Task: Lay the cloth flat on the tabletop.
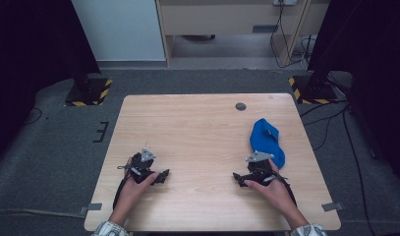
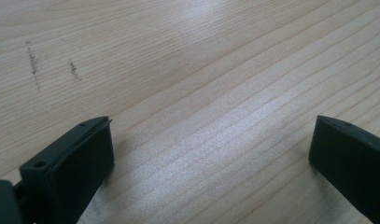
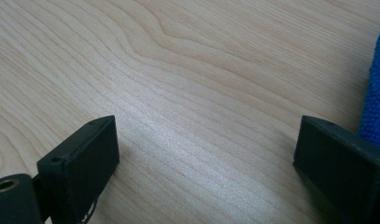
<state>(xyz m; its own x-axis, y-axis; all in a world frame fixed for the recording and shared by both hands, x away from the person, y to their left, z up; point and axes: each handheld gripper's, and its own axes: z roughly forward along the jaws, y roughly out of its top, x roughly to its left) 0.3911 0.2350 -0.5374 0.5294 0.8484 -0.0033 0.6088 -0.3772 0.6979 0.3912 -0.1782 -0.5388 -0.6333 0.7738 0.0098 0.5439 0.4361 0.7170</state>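
The blue cloth (image 1: 266, 141) lies crumpled on the right half of the wooden tabletop (image 1: 197, 128), running from about mid-depth toward the near edge and stopping short of the right edge. Its near end sits just beside the right claw (image 1: 239, 179), on that claw's outer side; in the right gripper view a strip of the blue cloth (image 3: 376, 93) shows at the picture's edge, right behind one black jaw. Whether cloth and jaw touch cannot be told.

The right claw rests low over the wood with its jaws spread wide and bare tabletop between them; it holds nothing. The left claw (image 1: 163, 176) sits well apart from it, near the front left part of the tabletop, its jaws also spread wide over bare wood (image 2: 201, 116) and holding nothing.

Between the two claws and across the whole far half the tabletop is open, apart from a small round grey cap (image 1: 241, 106) near the far edge.
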